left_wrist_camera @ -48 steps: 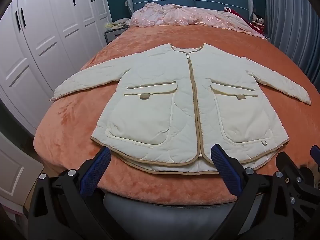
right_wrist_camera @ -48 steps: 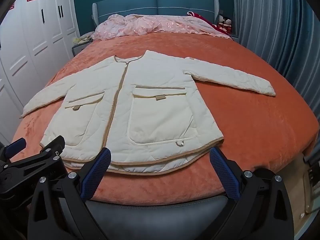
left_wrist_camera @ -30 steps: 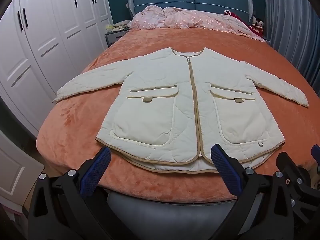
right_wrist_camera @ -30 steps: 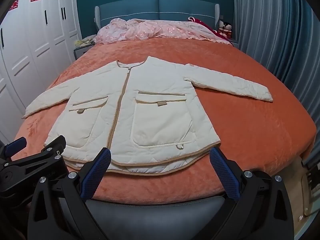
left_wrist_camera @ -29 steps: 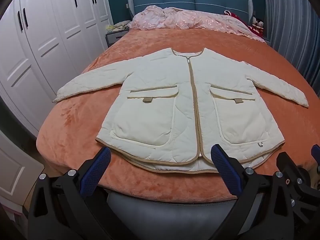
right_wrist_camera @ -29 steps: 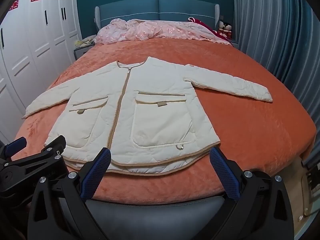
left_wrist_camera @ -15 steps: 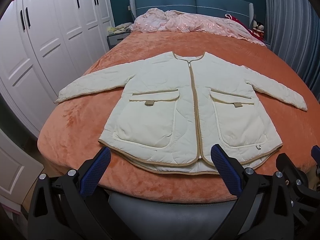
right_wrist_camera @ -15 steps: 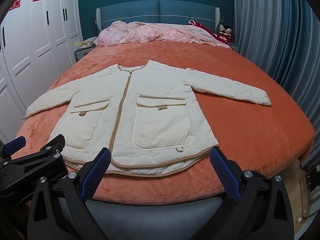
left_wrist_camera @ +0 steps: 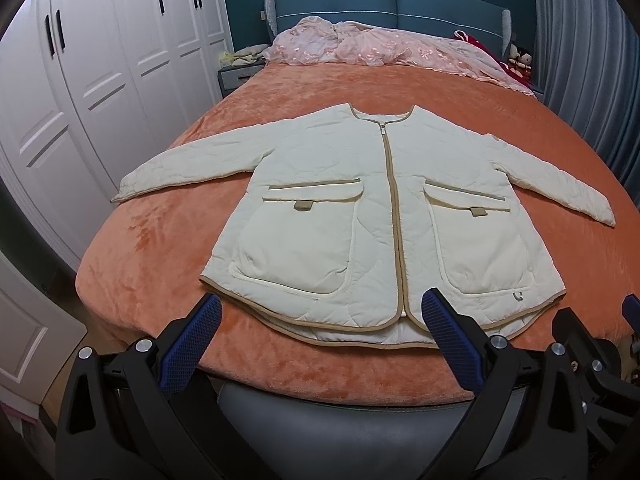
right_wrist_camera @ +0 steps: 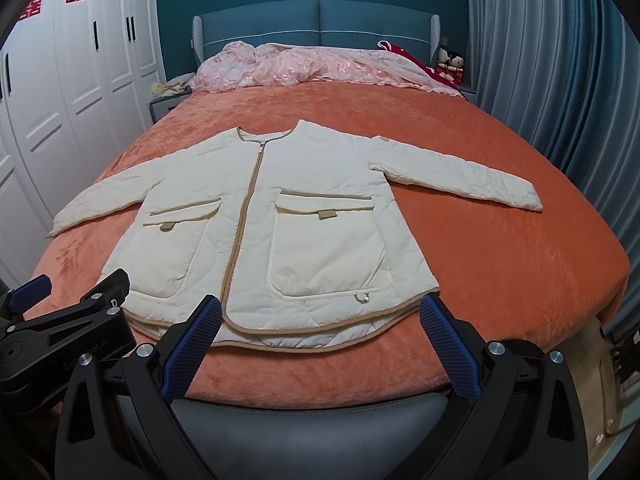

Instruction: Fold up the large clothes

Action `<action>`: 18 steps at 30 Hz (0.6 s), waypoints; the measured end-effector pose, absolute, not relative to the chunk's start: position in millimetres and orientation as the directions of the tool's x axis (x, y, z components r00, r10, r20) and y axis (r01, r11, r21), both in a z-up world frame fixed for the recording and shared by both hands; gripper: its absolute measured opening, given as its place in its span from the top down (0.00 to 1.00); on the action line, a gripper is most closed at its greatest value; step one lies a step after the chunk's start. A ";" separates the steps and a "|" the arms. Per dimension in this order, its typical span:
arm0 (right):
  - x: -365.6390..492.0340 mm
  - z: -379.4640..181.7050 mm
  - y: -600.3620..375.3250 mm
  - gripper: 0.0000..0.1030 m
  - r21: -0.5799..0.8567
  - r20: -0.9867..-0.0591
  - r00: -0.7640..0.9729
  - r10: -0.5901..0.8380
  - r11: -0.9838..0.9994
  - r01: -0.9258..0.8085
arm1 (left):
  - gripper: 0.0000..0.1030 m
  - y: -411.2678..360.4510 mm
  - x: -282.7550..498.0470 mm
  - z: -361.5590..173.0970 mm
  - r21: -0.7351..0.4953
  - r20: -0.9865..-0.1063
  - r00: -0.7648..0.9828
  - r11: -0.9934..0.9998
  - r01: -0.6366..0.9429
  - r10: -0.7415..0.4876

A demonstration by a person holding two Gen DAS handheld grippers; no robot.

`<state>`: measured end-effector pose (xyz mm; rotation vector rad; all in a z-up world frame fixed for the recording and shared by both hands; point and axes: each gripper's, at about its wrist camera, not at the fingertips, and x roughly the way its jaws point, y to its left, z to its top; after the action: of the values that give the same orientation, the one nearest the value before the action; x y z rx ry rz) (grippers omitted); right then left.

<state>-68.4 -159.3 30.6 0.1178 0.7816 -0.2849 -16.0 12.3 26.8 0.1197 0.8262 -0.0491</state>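
Observation:
A cream quilted jacket [left_wrist_camera: 360, 216] [right_wrist_camera: 280, 216] with tan trim lies flat and zipped, front up, on the orange bed cover [left_wrist_camera: 160, 248] [right_wrist_camera: 500, 256]. Both sleeves are spread out to the sides and the hem points toward me. My left gripper [left_wrist_camera: 322, 308] hovers open just short of the hem, off the foot of the bed. My right gripper [right_wrist_camera: 320, 308] is also open, held before the hem's right half. Neither holds anything. The left gripper's body [right_wrist_camera: 68, 320] shows at the lower left of the right wrist view.
A pink lace blanket [left_wrist_camera: 384, 46] is bunched by the blue headboard [right_wrist_camera: 320, 24]. White wardrobe doors [left_wrist_camera: 80, 80] line the left side, grey-blue curtains [right_wrist_camera: 560, 80] the right. A bedside cabinet [left_wrist_camera: 236, 76] stands at the far left corner.
Both cameras have drawn back and risen a little, so the jacket sits farther away and lower in view. The jacket itself has not moved and both grippers stay open.

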 end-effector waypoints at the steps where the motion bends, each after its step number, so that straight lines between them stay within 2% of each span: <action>1: -68.3 30.7 -159.3 0.05 -0.002 -0.709 0.673 -0.211 0.955 0.297 | 0.05 12.1 -16.1 26.6 0.088 -0.737 0.676 0.992 0.091 0.003; 18: -70.7 30.1 -157.3 0.05 -0.011 -0.711 0.667 -0.222 0.952 0.305 | 0.05 16.3 -17.9 25.2 0.080 -0.737 0.676 0.993 0.085 0.001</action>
<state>-70.7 -157.3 30.1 0.1129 0.7867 -0.2981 -17.9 16.3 25.2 0.1110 0.8280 -0.0475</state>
